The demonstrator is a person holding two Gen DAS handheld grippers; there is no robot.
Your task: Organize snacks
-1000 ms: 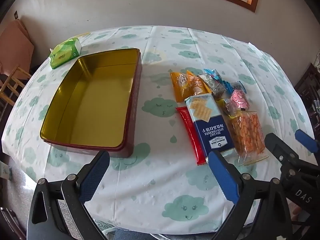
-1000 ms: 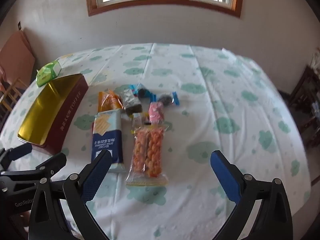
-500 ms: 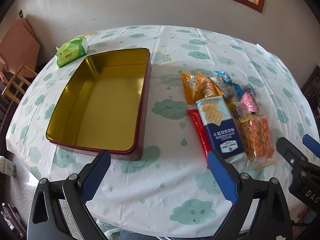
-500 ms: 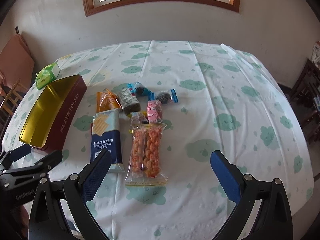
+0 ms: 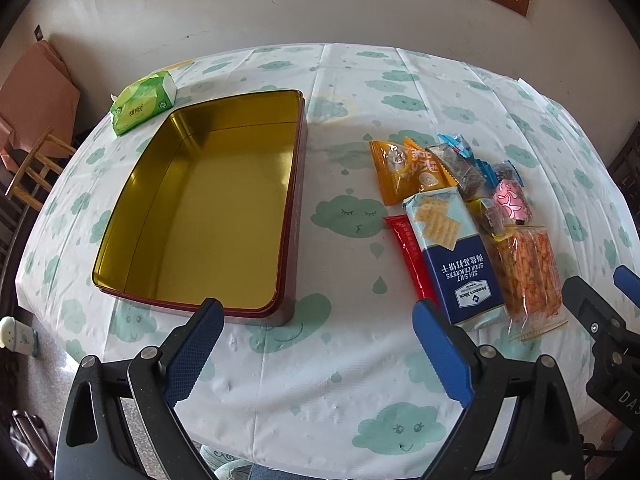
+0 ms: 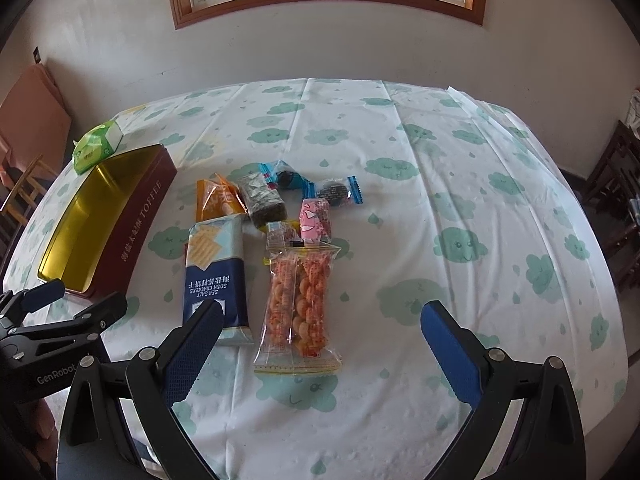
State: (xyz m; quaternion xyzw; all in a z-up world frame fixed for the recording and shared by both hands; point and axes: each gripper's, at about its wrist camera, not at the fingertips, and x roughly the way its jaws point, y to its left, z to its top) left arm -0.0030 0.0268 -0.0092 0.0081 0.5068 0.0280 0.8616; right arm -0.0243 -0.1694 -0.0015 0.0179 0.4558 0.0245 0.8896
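Note:
An open red tin (image 5: 132,292) with a gold inside stands empty on the left of the table; it also shows in the right wrist view (image 6: 140,220). To its right lies a cluster of snacks: a blue soda cracker pack (image 5: 456,256) (image 6: 214,272), a red bar (image 5: 412,256), an orange packet (image 5: 404,168) (image 6: 214,200), a clear bag of orange twists (image 5: 528,272) (image 6: 300,300), a pink sweet (image 6: 316,216) and small wrapped sweets (image 6: 336,192). My left gripper (image 5: 316,344) is open and empty near the tin's front corner. My right gripper (image 6: 320,344) is open and empty above the twists bag.
A green tissue pack (image 5: 142,102) lies behind the tin. The table wears a white cloud-print cloth (image 6: 460,208). A wooden chair (image 5: 32,168) stands at the left, dark furniture (image 6: 612,184) at the right, and a wall with a window behind.
Both grippers have shifted slightly, so the tin and snacks sit a little further right in the left view. Nothing on the table has moved.

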